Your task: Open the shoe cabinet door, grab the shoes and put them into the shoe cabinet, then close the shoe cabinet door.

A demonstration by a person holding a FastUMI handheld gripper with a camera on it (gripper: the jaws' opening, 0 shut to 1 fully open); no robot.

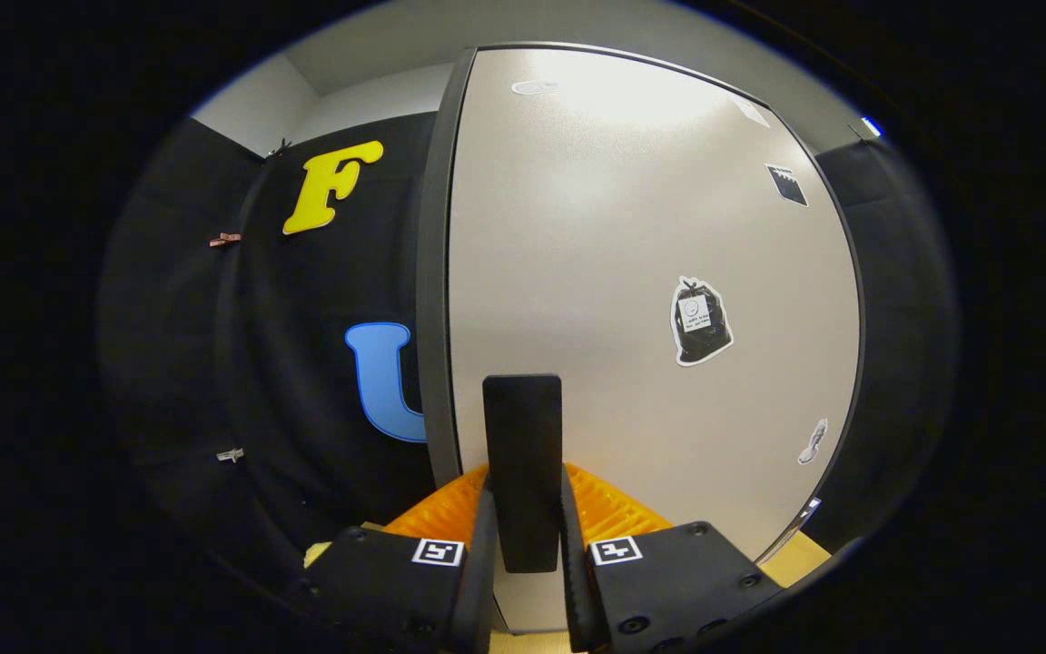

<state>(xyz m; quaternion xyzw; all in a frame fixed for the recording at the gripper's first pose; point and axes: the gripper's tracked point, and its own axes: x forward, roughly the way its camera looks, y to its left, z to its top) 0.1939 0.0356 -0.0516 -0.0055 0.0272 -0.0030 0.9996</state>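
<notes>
Clamping the door handle [522,454], the hand-held gripper [523,509] hides the handle's base.

No text can be read anywhere. The sticker [701,321] on the shoe cabinet door [596,227] carries a small label with print too fine to make out, and the claw [523,563], gripping the door handle [522,454], bears only square coded markers [438,551].

The shoe cabinet door [632,272] is a pale grey panel with a dark edge, standing upright just beyond the gripper [523,509]. Its flat black upright handle [523,454] sits between the fingers, which pinch it from both sides.
</notes>
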